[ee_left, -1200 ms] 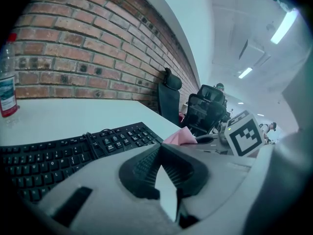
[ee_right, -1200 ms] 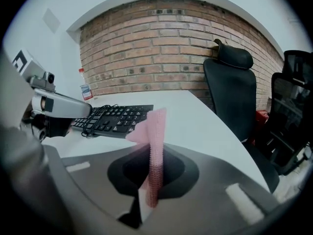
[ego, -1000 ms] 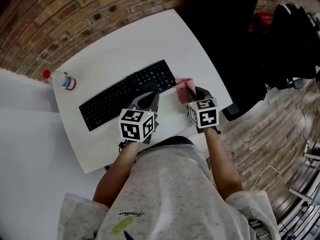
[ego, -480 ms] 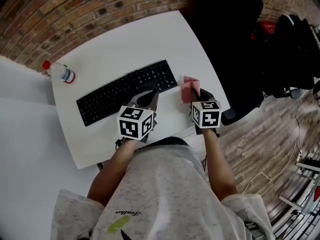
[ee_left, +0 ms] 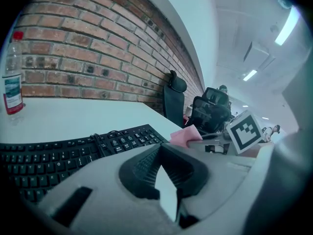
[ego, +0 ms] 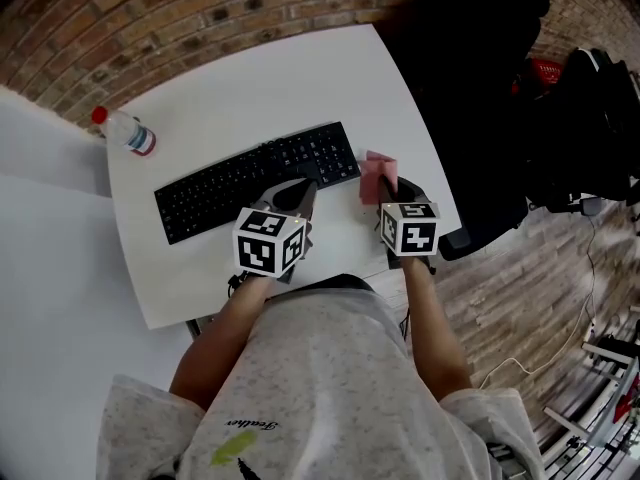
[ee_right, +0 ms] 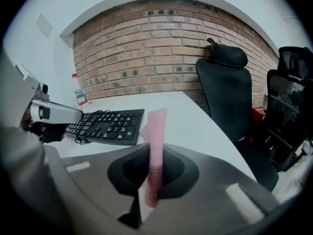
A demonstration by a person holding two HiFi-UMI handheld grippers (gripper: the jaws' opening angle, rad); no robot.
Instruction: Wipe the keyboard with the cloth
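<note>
A black keyboard (ego: 250, 181) lies slantwise on the white table (ego: 250, 78), with a coiled black cable (ee_left: 100, 140) on its keys. My right gripper (ego: 386, 184) is shut on a pink cloth (ego: 376, 175), which stands up folded between the jaws just off the keyboard's right end. In the right gripper view the cloth (ee_right: 155, 146) rises from the right gripper (ee_right: 152, 153), with the keyboard (ee_right: 110, 125) ahead to the left. My left gripper (ego: 296, 192) hovers at the keyboard's near edge. In its own view the left gripper (ee_left: 159, 150) has its jaws closed and empty.
A clear plastic bottle (ego: 126, 133) with a red cap lies at the table's far left corner, seen too as the bottle (ee_left: 12, 77). Black office chairs (ee_right: 227, 87) stand right of the table. A brick wall (ego: 150, 13) runs behind it. The table's edge is close below both grippers.
The right gripper with the cloth has edged slightly away from the keyboard's right end. The left gripper holds its place at the near edge.
</note>
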